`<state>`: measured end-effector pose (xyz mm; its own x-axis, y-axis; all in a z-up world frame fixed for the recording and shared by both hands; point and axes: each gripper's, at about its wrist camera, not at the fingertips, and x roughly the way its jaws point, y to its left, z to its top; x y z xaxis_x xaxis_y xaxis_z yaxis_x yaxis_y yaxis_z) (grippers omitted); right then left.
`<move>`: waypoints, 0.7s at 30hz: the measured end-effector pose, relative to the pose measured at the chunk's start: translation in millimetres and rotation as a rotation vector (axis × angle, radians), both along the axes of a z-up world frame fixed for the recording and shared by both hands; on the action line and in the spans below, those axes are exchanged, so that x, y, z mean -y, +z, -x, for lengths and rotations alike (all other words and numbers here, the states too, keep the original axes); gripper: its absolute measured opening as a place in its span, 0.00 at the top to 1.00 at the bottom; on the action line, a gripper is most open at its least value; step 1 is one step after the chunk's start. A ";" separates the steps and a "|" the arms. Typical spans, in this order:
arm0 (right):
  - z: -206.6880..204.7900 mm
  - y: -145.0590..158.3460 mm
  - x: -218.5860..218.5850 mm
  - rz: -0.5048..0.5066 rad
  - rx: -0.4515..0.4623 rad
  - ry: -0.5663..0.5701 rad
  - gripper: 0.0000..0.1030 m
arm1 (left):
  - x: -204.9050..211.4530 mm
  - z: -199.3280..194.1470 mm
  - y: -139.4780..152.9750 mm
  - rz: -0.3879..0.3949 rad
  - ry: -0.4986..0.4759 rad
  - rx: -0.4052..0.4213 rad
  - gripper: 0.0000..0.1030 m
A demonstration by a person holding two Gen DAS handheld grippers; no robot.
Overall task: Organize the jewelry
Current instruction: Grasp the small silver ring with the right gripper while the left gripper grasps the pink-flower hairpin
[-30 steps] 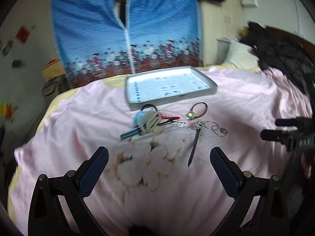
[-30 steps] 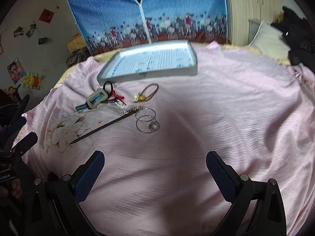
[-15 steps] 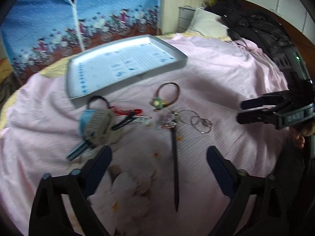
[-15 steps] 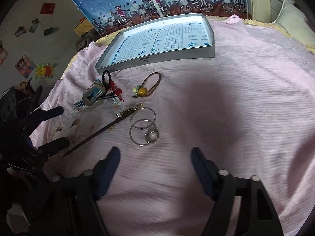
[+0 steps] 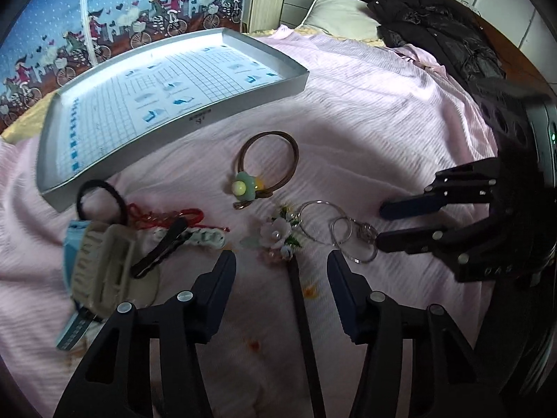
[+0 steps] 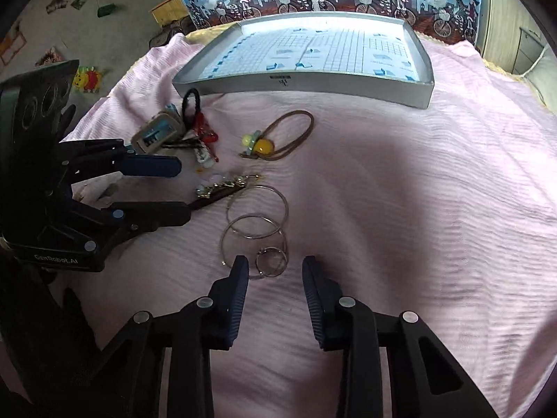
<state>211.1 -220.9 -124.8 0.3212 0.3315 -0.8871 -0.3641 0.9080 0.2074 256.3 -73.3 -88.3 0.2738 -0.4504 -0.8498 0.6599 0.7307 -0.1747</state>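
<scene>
The left gripper has its two fingers apart, one on each side of a dark hairpin, with gaps on both sides. The long axis of the hairpin runs along the fingers; its flower end points forward, just beyond the fingertips, and the plain stick passes back between them. The right gripper also has its fingers apart, and a small ring lies between their tips on the pink bedsheet. Two large silver hoops overlap just ahead of these tips. Further forward lies a brown hair tie with a green and yellow bead, and behind it a flat silver tray. To the left of the left fingers lie a beige hair claw and a black hair tie.
</scene>
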 end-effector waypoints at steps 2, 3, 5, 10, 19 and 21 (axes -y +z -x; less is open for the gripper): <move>-2.1 -2.5 0.5 -0.002 -0.001 0.000 0.70 | 3.5 -5.4 -2.7 0.002 -0.005 -0.003 0.53; -2.2 -3.6 -0.5 -0.004 -0.002 0.002 0.70 | 4.4 -7.3 -3.5 0.007 -0.005 -0.009 0.53; -2.4 -7.4 -3.4 -0.002 -0.010 0.011 0.70 | 6.6 -13.8 -6.8 0.014 0.001 -0.030 0.53; -4.0 -12.7 -7.9 0.009 -0.009 0.010 0.70 | 6.5 -26.0 -15.3 0.012 0.039 -0.079 0.68; -1.7 -11.0 -2.8 -0.019 -0.019 -0.008 0.80 | -8.9 -28.0 -13.7 0.079 0.111 -0.137 0.77; -0.2 -9.0 -2.1 -0.021 -0.009 -0.006 0.80 | -11.7 -25.4 -11.7 0.091 0.136 -0.139 0.77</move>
